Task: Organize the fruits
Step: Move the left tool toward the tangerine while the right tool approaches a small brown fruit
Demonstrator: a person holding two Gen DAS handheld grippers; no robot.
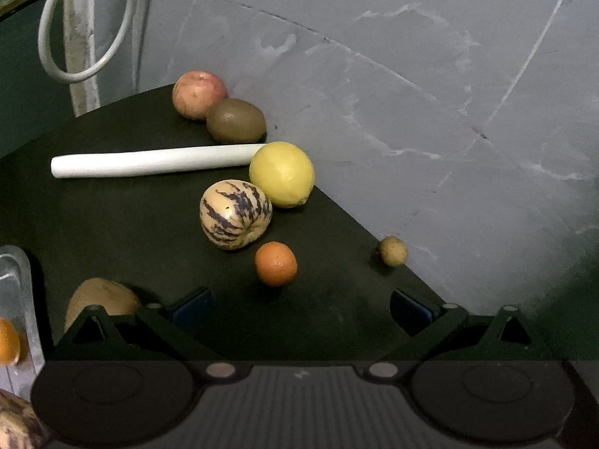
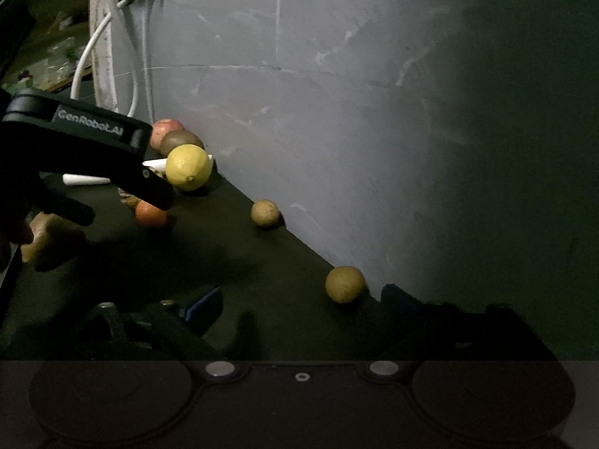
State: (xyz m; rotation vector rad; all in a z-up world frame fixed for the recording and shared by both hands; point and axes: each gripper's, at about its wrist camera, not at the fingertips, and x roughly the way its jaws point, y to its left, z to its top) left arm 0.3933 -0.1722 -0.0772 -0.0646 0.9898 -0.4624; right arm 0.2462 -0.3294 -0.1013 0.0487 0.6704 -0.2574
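On the dark table (image 1: pixel 112 232) lie an apple (image 1: pixel 200 93), a kiwi (image 1: pixel 236 119), a lemon (image 1: pixel 281 174), a striped melon (image 1: pixel 235 214), a mandarin (image 1: pixel 276 263) and a small brown round fruit (image 1: pixel 392 250). My left gripper (image 1: pixel 301 310) is open and empty, with the mandarin just beyond its fingertips. In the right wrist view, my right gripper (image 2: pixel 303 303) is open. A second small brown fruit (image 2: pixel 344 284) sits just ahead of the gap, nearer the right finger (image 2: pixel 400 295) and untouched. The lemon (image 2: pixel 188 167) and mandarin (image 2: pixel 149 214) show beside the left gripper's black casing (image 2: pixel 86 131).
A white leek stalk (image 1: pixel 149 161) lies across the table behind the melon. A brown oval fruit (image 1: pixel 101 299) sits by the left finger. A metal tray (image 1: pixel 17 284) at the left edge holds an orange (image 1: pixel 7 340). A grey wall (image 1: pixel 411 93) borders the table; white cables (image 1: pixel 90 60) hang there.
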